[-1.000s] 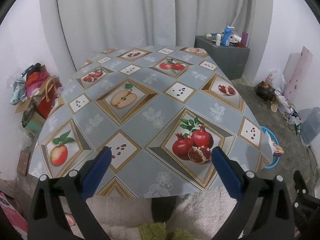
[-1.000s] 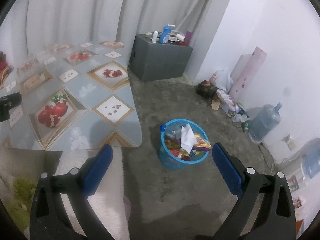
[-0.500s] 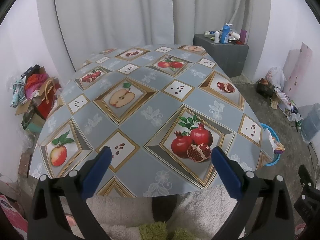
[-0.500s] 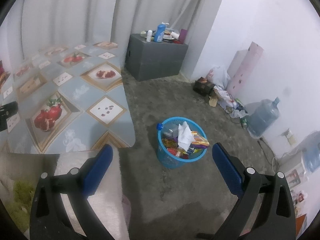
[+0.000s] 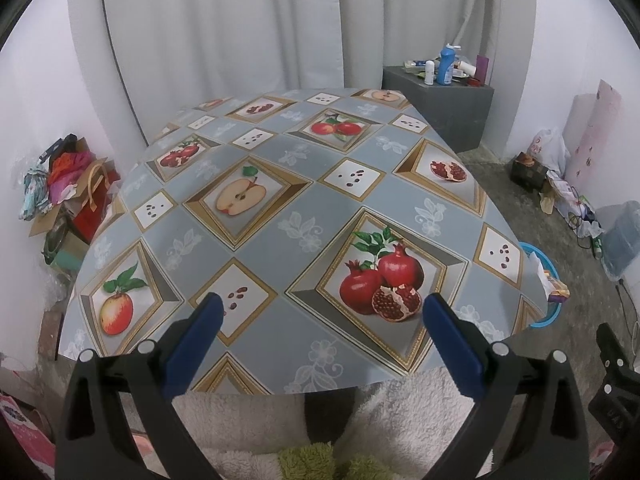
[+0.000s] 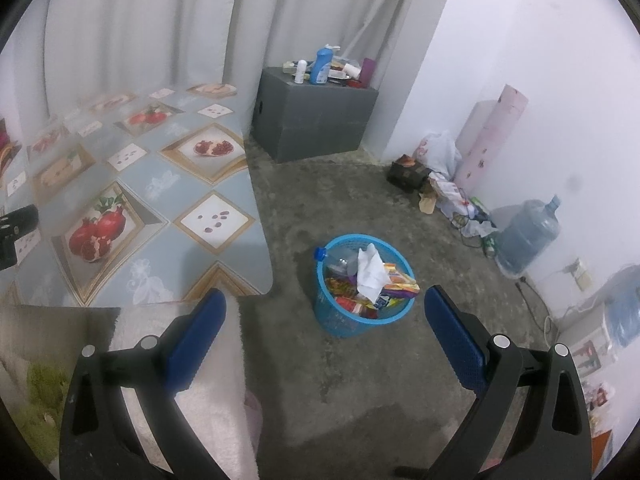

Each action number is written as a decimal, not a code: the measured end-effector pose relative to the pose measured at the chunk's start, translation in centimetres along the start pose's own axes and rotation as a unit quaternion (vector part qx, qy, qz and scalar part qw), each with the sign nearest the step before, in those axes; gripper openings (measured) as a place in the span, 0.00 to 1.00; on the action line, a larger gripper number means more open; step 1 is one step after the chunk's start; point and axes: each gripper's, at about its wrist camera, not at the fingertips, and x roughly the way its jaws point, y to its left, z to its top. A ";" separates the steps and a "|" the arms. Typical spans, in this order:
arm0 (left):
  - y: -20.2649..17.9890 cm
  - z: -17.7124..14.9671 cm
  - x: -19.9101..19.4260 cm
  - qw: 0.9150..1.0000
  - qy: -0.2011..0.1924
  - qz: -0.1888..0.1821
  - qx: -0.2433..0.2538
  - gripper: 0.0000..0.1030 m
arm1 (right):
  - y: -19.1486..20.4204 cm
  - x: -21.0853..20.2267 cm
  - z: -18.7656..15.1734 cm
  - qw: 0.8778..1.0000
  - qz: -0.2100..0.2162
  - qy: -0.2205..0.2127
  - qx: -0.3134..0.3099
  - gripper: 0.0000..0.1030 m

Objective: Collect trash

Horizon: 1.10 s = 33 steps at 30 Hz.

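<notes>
A blue mesh trash basket (image 6: 344, 324) stands on the concrete floor just right of the table, filled with wrappers, a crumpled white tissue (image 6: 370, 272) and a clear bottle with a blue cap (image 6: 321, 253). My right gripper (image 6: 323, 312) hovers above the basket, open, with nothing between its blue pads. In the left wrist view my left gripper (image 5: 319, 312) is open over the near edge of the table (image 5: 280, 216), whose fruit-print cloth carries no loose items. The basket's rim (image 5: 538, 254) peeks out past the table's right edge.
A grey cabinet (image 6: 316, 120) with bottles on top stands at the back by the curtains. A water jug (image 6: 526, 236), bags and a pink roll (image 6: 490, 140) line the right wall. Clothes and boxes (image 5: 68, 196) pile up left of the table. A white fluffy seat (image 6: 208, 396) lies below.
The right gripper has drifted slightly, so the basket sits a little more left and lower in its view. The left gripper's view has barely shifted. Both stay open and hold nothing.
</notes>
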 end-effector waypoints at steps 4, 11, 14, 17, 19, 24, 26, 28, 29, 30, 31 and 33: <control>0.0 0.0 0.0 1.000 -0.001 -0.001 0.001 0.95 | 0.2 0.0 0.0 1.000 0.000 -0.002 -0.002 0.93; 0.1 -0.1 -0.1 1.000 -0.001 -0.001 0.000 0.95 | 0.2 -0.1 0.0 1.000 0.001 -0.001 0.000 0.93; 0.1 0.0 0.0 1.000 -0.001 -0.001 0.001 0.95 | 0.2 -0.1 0.1 1.000 0.000 -0.001 0.000 0.93; 0.1 0.0 0.0 1.000 0.000 -0.001 0.002 0.95 | 0.2 -0.1 0.1 1.000 0.000 -0.001 0.000 0.93; 0.1 0.0 0.0 1.000 0.000 -0.001 0.001 0.95 | 0.2 -0.1 0.1 1.000 0.000 -0.001 0.000 0.93; 0.1 0.0 0.0 1.000 -0.001 -0.001 0.001 0.95 | 0.2 -0.1 0.0 1.000 0.000 -0.001 0.001 0.93; 0.2 0.0 0.0 1.000 -0.001 -0.001 0.001 0.95 | 0.2 -0.1 0.1 1.000 0.001 -0.001 0.001 0.93; 0.2 0.0 0.0 1.000 0.000 -0.001 0.002 0.95 | 0.2 -0.1 0.1 1.000 0.001 -0.001 0.000 0.93; 0.2 0.0 0.0 1.000 0.000 -0.001 0.002 0.95 | 0.2 -0.1 0.0 1.000 0.000 -0.001 0.000 0.93; 0.2 0.0 0.0 1.000 0.000 -0.001 0.002 0.95 | 0.2 -0.1 0.1 1.000 0.000 -0.001 0.000 0.93; 0.2 0.0 0.0 1.000 0.000 -0.001 0.002 0.95 | 0.3 -0.1 0.1 1.000 0.000 -0.001 0.001 0.93; 0.2 0.0 0.0 1.000 0.000 0.000 0.002 0.95 | 0.4 -0.1 0.1 1.000 0.000 0.000 0.001 0.93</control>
